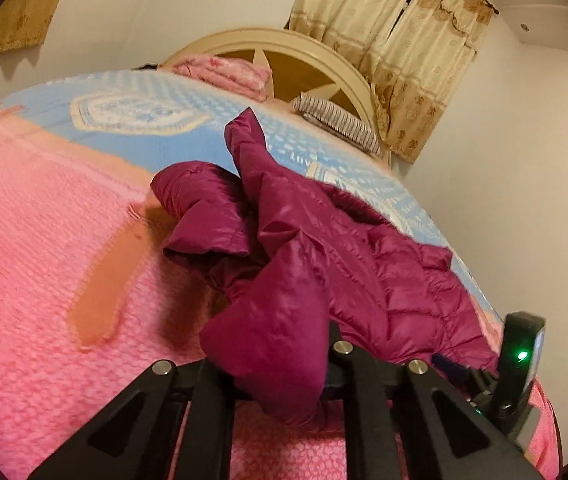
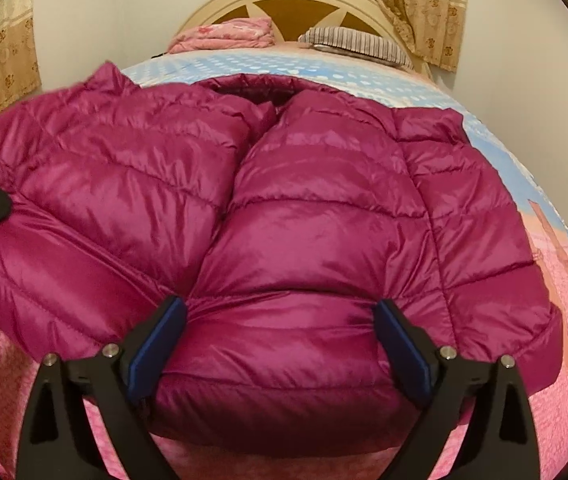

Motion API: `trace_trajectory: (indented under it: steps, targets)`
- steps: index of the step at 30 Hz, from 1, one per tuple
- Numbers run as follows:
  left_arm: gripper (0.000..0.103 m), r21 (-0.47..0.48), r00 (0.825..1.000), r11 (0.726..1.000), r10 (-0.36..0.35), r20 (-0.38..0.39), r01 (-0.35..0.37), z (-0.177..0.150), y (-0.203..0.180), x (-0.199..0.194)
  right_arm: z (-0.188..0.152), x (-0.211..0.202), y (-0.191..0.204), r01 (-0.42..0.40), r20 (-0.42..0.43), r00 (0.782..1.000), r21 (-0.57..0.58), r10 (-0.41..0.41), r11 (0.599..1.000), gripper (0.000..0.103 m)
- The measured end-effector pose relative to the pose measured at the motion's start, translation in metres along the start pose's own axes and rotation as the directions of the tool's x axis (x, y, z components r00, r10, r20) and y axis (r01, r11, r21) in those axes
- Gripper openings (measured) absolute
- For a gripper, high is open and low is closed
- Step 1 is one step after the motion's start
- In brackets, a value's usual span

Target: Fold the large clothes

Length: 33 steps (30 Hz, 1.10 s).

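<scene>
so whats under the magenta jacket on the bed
The magenta puffer jacket lies on a pink knitted blanket, with a blue patterned cover beyond its collar. What is directly beneath it is covered.

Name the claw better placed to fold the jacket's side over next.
Left. The left claw is already shut on a fold of the magenta jacket, lifting it. The right claw stands open around the hem, gripping nothing.

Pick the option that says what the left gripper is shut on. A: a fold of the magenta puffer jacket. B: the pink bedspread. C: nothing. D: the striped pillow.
A: in the left wrist view the left gripper pinches a fold of the magenta puffer jacket.
</scene>
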<state>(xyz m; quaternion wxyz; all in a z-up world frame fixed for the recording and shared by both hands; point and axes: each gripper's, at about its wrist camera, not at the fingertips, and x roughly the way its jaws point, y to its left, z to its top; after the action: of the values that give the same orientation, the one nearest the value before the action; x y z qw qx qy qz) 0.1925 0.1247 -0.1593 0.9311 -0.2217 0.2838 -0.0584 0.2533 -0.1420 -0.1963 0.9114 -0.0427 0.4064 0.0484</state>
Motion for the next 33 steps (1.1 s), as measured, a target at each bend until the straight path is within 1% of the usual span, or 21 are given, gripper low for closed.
trace_trajectory:
  steps: [1,3,5,7,8,10,11,14,16,17,18,19,20,23,24,26,27,29,31,32,33]
  targets:
    - [0.010,0.005,1.000,1.000,0.005,0.014,-0.005,0.003,0.000,-0.006,0.000,-0.001,0.003,-0.010,-0.002,1.000,0.003,0.010,1.000,0.098]
    - [0.010,0.047,0.998,0.998,0.032,0.050,-0.035,0.014,-0.001,-0.021,-0.001,-0.004,0.018,-0.041,0.005,0.999,-0.025,0.041,0.999,0.098]
    - [0.010,0.090,0.997,0.995,0.039,0.073,-0.046,0.025,-0.005,-0.032,0.000,-0.012,0.030,-0.102,0.016,0.995,-0.050,0.103,0.994,0.098]
    - [0.010,0.125,0.995,0.991,0.037,0.095,-0.049,0.037,-0.013,-0.039,0.003,-0.023,0.028,-0.152,0.036,0.987,-0.048,0.154,0.987,0.095]
    - [0.010,0.162,0.994,0.986,0.025,0.107,-0.042,0.044,-0.023,-0.042,0.005,-0.034,0.023,-0.171,0.064,0.983,-0.043,0.173,0.984,0.095]
    - [0.010,0.229,0.993,0.973,0.011,0.117,-0.038,0.051,-0.045,-0.040,0.008,-0.052,0.009,-0.168,0.115,0.979,-0.041,0.171,0.985,0.096]
    - [0.010,0.291,0.993,0.956,-0.007,0.121,-0.029,0.054,-0.064,-0.038,0.009,-0.059,0.000,-0.153,0.136,0.978,-0.033,0.156,0.988,0.096]
    - [0.010,0.408,0.991,0.913,-0.061,0.120,0.007,0.055,-0.106,-0.032,0.012,-0.073,-0.035,-0.128,0.176,0.977,0.038,0.119,0.991,0.096]
    - [0.010,0.503,0.990,0.863,-0.105,0.097,0.042,0.049,-0.142,-0.022,0.011,-0.079,-0.071,-0.108,0.197,0.977,0.120,0.083,0.987,0.096]
    - [0.010,0.536,0.989,0.842,-0.118,0.087,0.054,0.044,-0.154,-0.018,0.010,-0.080,-0.084,-0.090,0.202,0.978,0.157,0.058,0.983,0.096]
    - [0.010,0.575,0.989,0.815,-0.134,0.063,0.074,0.037,-0.169,-0.011,0.009,-0.081,-0.097,-0.078,0.199,0.979,0.187,0.040,0.979,0.096]
    - [0.010,0.612,0.988,0.784,-0.150,0.021,0.106,0.027,-0.183,-0.001,0.007,-0.081,-0.115,-0.060,0.194,0.981,0.226,0.015,0.972,0.096]
    - [0.010,0.636,0.987,0.761,-0.161,-0.010,0.130,0.019,-0.192,0.006,0.005,-0.081,-0.124,-0.043,0.192,0.981,0.257,-0.007,0.965,0.096]
    - [0.010,0.700,0.976,0.681,-0.182,-0.122,0.215,-0.016,-0.220,0.036,-0.002,-0.080,-0.156,-0.014,0.181,0.982,0.343,-0.052,0.939,0.096]
    - [0.010,0.712,0.972,0.663,-0.183,-0.149,0.233,-0.028,-0.226,0.047,-0.005,-0.080,-0.163,-0.007,0.178,0.982,0.363,-0.062,0.932,0.096]
    - [0.010,0.737,0.968,0.628,-0.165,-0.189,0.251,-0.052,-0.234,0.071,-0.011,-0.080,-0.177,0.010,0.170,0.982,0.404,-0.085,0.915,0.096]
    - [0.012,0.743,0.968,0.621,-0.151,-0.200,0.250,-0.060,-0.236,0.080,-0.015,-0.081,-0.183,0.015,0.165,0.982,0.424,-0.094,0.905,0.096]
    - [0.014,0.741,0.971,0.627,-0.133,-0.201,0.239,-0.071,-0.236,0.093,-0.019,-0.081,-0.191,0.023,0.159,0.982,0.450,-0.106,0.893,0.096]
    - [0.023,0.734,0.969,0.634,-0.123,-0.212,0.241,-0.077,-0.236,0.100,-0.023,-0.081,-0.198,0.033,0.149,0.982,0.455,-0.112,0.890,0.096]
    - [0.040,0.730,0.969,0.639,-0.115,-0.218,0.241,-0.078,-0.237,0.102,-0.025,-0.082,-0.200,0.038,0.147,0.982,0.456,-0.117,0.889,0.096]
    - [0.063,0.724,0.967,0.643,-0.119,-0.227,0.250,-0.077,-0.242,0.101,-0.028,-0.085,-0.207,0.040,0.147,0.982,0.458,-0.121,0.888,0.096]
